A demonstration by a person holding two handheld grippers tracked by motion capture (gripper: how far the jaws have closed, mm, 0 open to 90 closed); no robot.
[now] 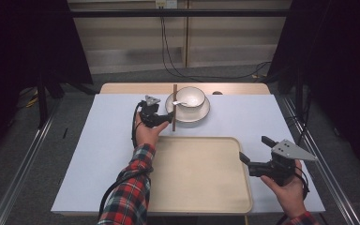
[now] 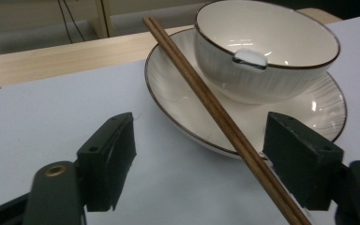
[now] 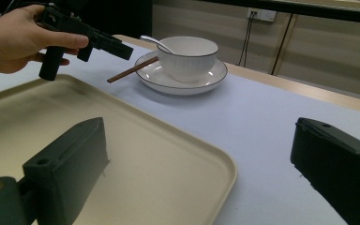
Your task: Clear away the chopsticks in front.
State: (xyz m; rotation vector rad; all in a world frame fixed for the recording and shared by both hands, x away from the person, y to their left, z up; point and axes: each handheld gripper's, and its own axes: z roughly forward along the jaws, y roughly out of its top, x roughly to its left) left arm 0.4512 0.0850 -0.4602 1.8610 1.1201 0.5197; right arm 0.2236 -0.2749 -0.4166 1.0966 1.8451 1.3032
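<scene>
A pair of brown chopsticks (image 1: 174, 105) lies with its far part over the left rim of a white plate (image 1: 187, 117) and its near end on the table. The plate carries a white bowl (image 1: 191, 97) with a white spoon (image 1: 180, 103) in it. My left gripper (image 1: 168, 119) is open at the near end of the chopsticks (image 2: 201, 89), which run between its jaws, close to the right one (image 2: 199, 150). My right gripper (image 1: 256, 149) hangs open and holds nothing beside the right edge of a beige tray (image 1: 197, 173), over the tray's corner (image 3: 201, 164).
The tray (image 3: 168, 164) takes up the front middle of the white-covered table (image 1: 108, 140). A bare wooden strip (image 1: 122, 88) runs along the table's far edge. Cables hang at the wall behind. Dark curtains stand at both sides.
</scene>
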